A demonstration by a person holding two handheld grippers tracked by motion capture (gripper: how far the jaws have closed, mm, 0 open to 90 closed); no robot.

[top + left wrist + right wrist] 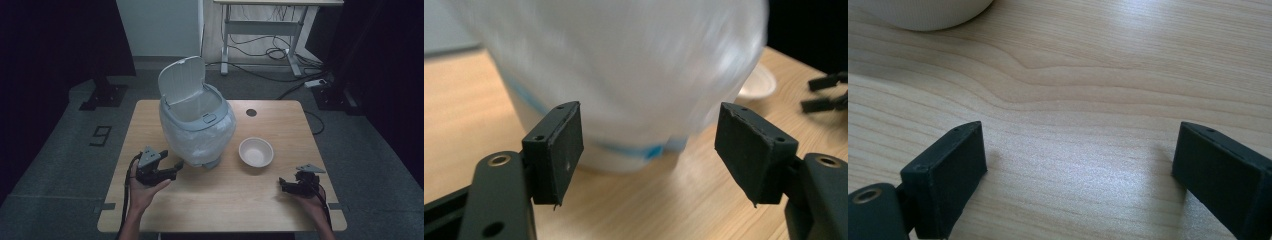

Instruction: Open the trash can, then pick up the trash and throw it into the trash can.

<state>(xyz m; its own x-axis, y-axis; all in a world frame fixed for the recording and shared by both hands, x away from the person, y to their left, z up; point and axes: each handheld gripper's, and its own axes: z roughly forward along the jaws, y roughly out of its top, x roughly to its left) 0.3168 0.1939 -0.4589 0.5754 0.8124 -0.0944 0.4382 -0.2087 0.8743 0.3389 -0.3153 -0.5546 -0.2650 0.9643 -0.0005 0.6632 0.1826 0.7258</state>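
Observation:
A pale grey bin [197, 125] lined with a white plastic bag stands on the wooden table [210, 200], its lid [181, 80] tipped up. A white bowl [256, 151] sits empty to its right. My left gripper [174, 167] is low beside the bin's left base. In the left gripper view it [649, 145] is open, nothing between the pads, with the blurred bagged bin [624, 65] just ahead and the bowl [758, 85] beyond. My right gripper [282, 184] rests near the front right; in its own view it [1078, 155] is open over bare wood, the bowl's edge [923, 12] at top left.
A round cable hole [251, 112] lies in the table behind the bowl. Beyond the table stands a desk frame [262, 30] with cables [280, 50] on the floor. The right gripper's fingers [824, 92] show far right in the left gripper view.

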